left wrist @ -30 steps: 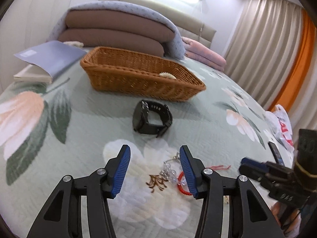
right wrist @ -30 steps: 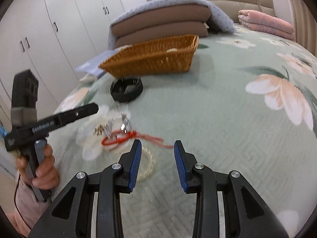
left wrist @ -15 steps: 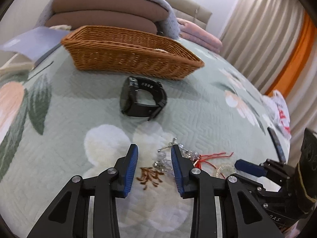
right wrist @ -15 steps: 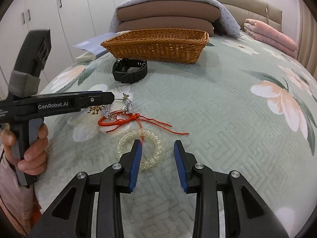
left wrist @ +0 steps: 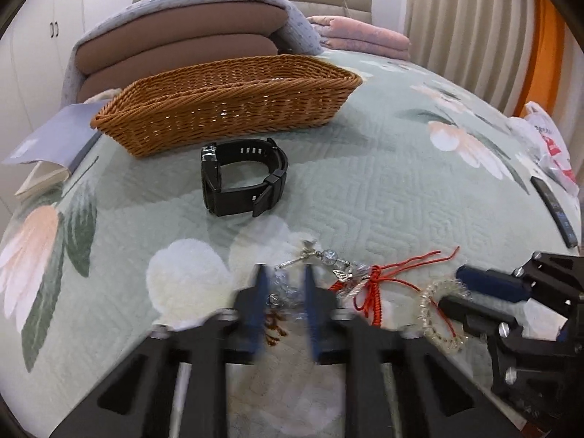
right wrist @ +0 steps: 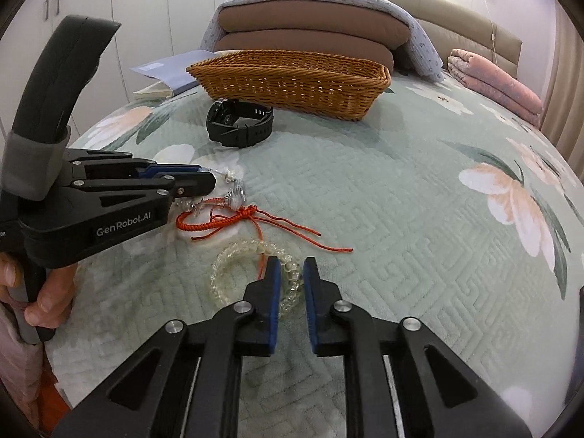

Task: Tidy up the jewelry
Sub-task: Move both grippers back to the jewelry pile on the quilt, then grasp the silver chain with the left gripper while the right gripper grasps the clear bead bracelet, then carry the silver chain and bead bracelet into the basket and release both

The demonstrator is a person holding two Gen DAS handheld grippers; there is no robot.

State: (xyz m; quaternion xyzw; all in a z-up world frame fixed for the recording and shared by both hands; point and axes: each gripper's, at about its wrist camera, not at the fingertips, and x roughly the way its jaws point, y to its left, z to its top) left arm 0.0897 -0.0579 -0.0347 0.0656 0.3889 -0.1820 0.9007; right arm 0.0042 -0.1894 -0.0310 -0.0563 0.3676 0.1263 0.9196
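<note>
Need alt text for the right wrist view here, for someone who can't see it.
The right gripper is closing around a clear bead bracelet on a floral green bedspread. To its left the left gripper is shut on a silver crystal chain beside a red cord bracelet; behind lie a black watch and a wicker basket.

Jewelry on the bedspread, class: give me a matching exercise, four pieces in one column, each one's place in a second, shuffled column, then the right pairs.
Things:
1. black watch
2. red cord bracelet
3. clear bead bracelet
4. silver crystal chain

Places:
A. between the right gripper's pads
B. at the left gripper's tips
C. nearest the wicker basket
D. between chain and bead bracelet

Pairs: 1-C, 2-D, 3-A, 4-B
</note>
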